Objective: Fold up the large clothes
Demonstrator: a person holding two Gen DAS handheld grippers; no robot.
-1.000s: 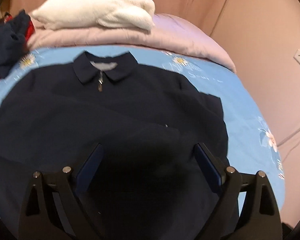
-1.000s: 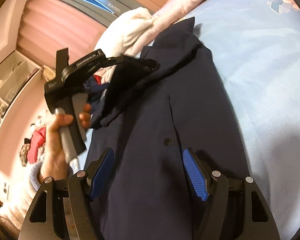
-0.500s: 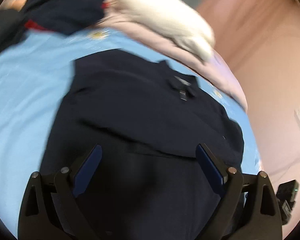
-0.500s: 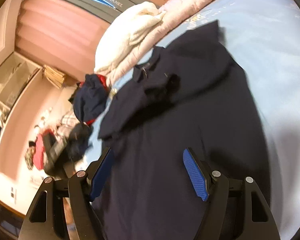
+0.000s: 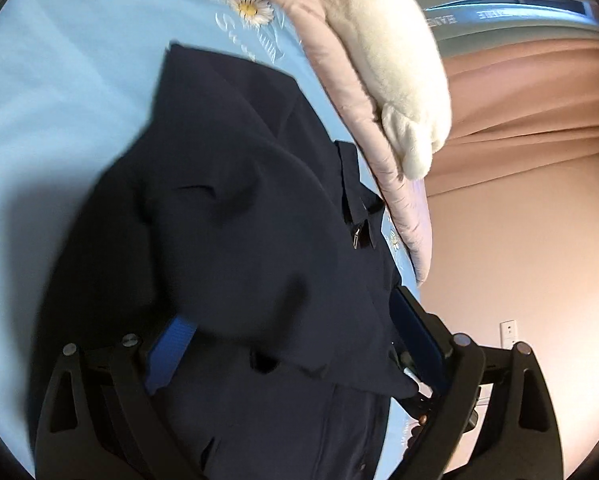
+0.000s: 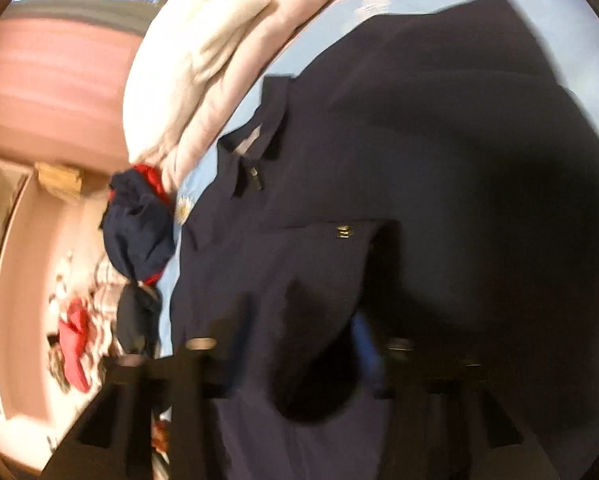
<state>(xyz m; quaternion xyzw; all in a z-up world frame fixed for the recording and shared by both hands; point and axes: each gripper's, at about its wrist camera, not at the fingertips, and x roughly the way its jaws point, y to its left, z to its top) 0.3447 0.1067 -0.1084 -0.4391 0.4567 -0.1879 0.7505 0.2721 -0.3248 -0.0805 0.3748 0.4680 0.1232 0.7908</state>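
A dark navy zip jacket [image 5: 239, 216] lies spread on a light blue bedsheet [image 5: 59, 100], collar and zip pull toward the pillows. It also fills the right wrist view [image 6: 399, 200]. My left gripper [image 5: 295, 344] is open, low over the jacket, and a fold of its cloth lies between the blue pads [image 5: 171, 348]. My right gripper [image 6: 291, 360] is blurred by motion, low against the jacket. Its jaws look partly closed with dark cloth bunched between them; I cannot tell if they grip it.
A white pillow [image 5: 387, 60] on a pink quilt [image 5: 379, 140] lies beyond the collar. A navy and red garment [image 6: 139, 224] sits at the sheet's edge. Pink curtains [image 5: 531, 100], a wall socket [image 5: 508, 330] and clothes on the floor [image 6: 75, 344] surround the bed.
Both grippers have swung round and dropped close onto the jacket. Cloth now lies between the left pads, and the right view has gone blurred with cloth bunched at its jaws.
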